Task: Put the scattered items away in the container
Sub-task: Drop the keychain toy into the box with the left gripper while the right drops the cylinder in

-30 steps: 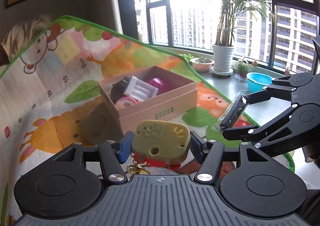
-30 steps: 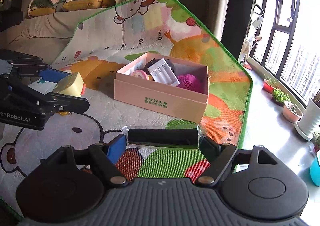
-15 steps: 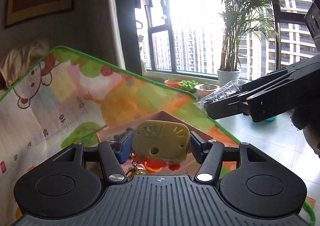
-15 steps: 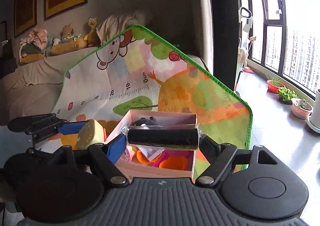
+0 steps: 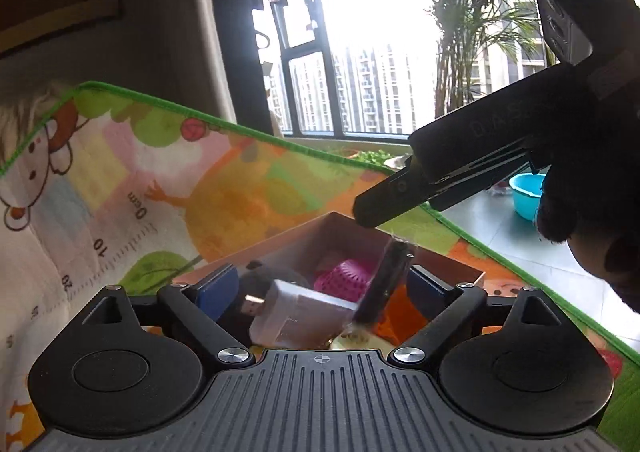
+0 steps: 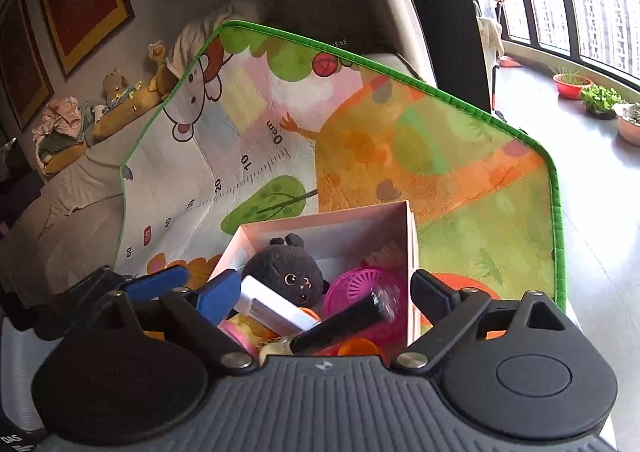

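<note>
The left gripper (image 5: pixel 320 284) stands released over the box, its blue-padded jaws having just been opening, and nothing is pressed between them; the yellow-green plastic toy it let go shows only as a pale sliver (image 5: pixel 356 340) at the bottom of its view, down among the box's contents. The right gripper (image 6: pixel 324 292) is likewise spread wide, its jaws also having just been opening. The black cylinder in a clear plastic wrapper (image 6: pixel 344 322) lies tilted and blurred between them, touching neither pad, so it looks to be dropping free.

Both sit above the near end of the pink cardboard box (image 6: pixel 412 252), which rests on the colourful cartoon play mat (image 6: pixel 440 156), short of its green-trimmed corner. Inside the box are a black plush toy with round eyes (image 6: pixel 288 272), a white rectangular case (image 6: pixel 272 306), a magenta perforated plastic ball (image 6: pixel 360 288) and some orange pieces (image 6: pixel 356 348).

The step in hand is the release of two items into the container, and it seems all but done. The next move, I judge, calls for lifting both grippers clear without catching the box wall or each other, since they crowd closely, then turning to whatever remains on the mat; no loose items show from here.
</note>
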Available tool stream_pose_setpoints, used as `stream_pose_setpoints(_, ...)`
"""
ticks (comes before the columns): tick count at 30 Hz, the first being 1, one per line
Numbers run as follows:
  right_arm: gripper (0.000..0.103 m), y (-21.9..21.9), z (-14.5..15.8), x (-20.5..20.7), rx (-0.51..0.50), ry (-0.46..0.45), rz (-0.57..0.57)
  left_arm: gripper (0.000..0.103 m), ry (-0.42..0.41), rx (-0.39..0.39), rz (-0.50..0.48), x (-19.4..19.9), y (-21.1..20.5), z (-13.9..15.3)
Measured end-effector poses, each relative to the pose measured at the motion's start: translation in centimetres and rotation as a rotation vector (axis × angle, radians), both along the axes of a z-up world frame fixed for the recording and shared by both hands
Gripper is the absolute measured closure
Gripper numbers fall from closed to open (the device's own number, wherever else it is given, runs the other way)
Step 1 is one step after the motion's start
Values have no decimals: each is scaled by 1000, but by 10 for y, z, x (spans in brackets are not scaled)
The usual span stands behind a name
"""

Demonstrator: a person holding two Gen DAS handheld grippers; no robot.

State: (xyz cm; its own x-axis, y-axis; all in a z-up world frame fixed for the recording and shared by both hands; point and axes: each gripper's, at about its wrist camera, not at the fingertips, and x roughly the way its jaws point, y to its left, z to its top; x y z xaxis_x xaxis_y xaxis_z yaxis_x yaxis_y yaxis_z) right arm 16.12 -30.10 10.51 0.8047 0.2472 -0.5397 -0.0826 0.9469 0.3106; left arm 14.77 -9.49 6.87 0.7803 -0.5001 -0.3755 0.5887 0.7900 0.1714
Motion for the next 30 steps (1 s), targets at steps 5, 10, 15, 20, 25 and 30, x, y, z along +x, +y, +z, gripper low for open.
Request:
stream_pose_setpoints(5,10,-9,-22,4,38,66,-24,7,109,6,55,-6,27,-15)
stream_pose_setpoints(10,9,-10,-47,10,105,164,-25,7,238,-20,93,-3,38,-41)
stream_pose_setpoints(15,0,9,-53,15,94,165,-7,7,278,-64,41,-11,40,-49)
stream_pose_setpoints(20,0,44,-54,31,15,149,13,6,278,-88,104,-6,56,-47)
stream_pose_setpoints(25,0,72,-56,54,55,127,78,6,295,-138,202,15,90,-45)
stream_pose_setpoints(30,0,95,-61,58,-33,62,31,5,285,-139,203,15,96,-44)
